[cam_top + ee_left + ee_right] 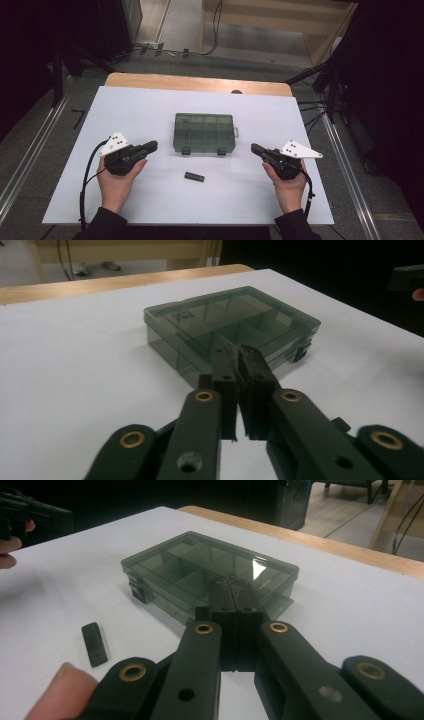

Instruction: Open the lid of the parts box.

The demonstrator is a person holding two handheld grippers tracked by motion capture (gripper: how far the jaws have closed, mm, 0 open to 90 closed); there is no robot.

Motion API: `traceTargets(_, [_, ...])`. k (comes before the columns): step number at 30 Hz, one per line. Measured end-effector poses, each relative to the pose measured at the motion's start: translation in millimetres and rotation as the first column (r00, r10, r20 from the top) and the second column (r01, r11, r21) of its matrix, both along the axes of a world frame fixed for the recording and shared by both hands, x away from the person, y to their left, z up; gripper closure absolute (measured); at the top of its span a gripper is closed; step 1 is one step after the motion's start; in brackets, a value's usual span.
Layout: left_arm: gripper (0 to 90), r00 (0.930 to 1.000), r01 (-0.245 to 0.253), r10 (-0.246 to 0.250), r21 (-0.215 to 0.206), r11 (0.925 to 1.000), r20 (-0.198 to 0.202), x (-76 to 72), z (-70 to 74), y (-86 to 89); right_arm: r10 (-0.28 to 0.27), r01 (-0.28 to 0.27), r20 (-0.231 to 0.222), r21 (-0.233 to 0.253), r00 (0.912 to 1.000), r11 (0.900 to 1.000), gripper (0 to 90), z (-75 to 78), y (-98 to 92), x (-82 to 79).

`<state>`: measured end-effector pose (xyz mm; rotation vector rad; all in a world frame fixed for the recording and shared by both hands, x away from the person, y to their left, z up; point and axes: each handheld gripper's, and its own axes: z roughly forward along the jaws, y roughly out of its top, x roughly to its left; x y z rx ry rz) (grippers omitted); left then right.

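Both grippers, left [150, 147] & right [256, 148], jaws closed, empty, flanking compartment box [204, 133] mid-table, lid latched. Small black block [194, 176] lies just in front. Likely start pose; next move prob. needs jaws opened.

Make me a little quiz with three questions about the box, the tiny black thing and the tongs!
1. Where does the small black block lie?
A. inside the box
B. on the white table, nearer the person than the box
C. in the left tongs

2. How many clasps are on the near side of the green box?
A. two
B. four
C. none

3. How is the box's lid?
A. taken off
B. propped open
C. closed

Answers: 1 B, the high view shows it on the table in front of the box. 2 A, two dark clasps sit on that edge. 3 C, the clear lid lies flat over the compartments, while the left tongs and right tongs rest shut at either side.
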<state>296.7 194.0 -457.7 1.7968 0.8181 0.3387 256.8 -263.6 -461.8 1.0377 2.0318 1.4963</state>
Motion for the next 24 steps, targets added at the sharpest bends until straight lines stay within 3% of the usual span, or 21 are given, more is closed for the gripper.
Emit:
traceTargets(8, [89.3, 0.9989, 0.043, -0.043, -0.003, 0.9991, -0.02, 24.9, 1.1, -19.9, 0.033, -0.034, -0.006, -0.055, 0.9994, 0.998, 88.1, 8.0, 15.4, 20.6])
traceTargets(12, [89.4, 0.9978, 0.055, -0.055, -0.003, 0.9985, -0.037, 33.7, -0.7, -25.0, 0.051, -0.052, -0.025, -0.051, 0.9984, 0.997, 88.1, 6.6, 20.5, 29.3])
traceTargets(18, [89.4, 0.9938, 0.084, -0.082, 0.019, 0.9963, -0.075, 42.6, -12.4, -30.6, 0.042, -0.044, -0.017, -0.115, 0.999, 0.992, 88.1, -0.7, 27.5, 39.9])
traceTargets(20, [89.4, 0.9913, 0.097, -0.092, 0.054, 0.9938, -0.094, 44.0, -18.3, -32.9, 0.028, -0.035, -0.038, -0.192, 0.9989, 0.981, 88.1, -8.1, 29.5, 43.3])
traceTargets(24, [89.4, 0.9893, 0.096, -0.089, 0.059, 0.9936, -0.116, 45.3, -24.1, -33.7, 0.021, -0.034, -0.071, -0.187, 0.9973, 0.982, 88.1, -15.6, 27.3, 45.8])
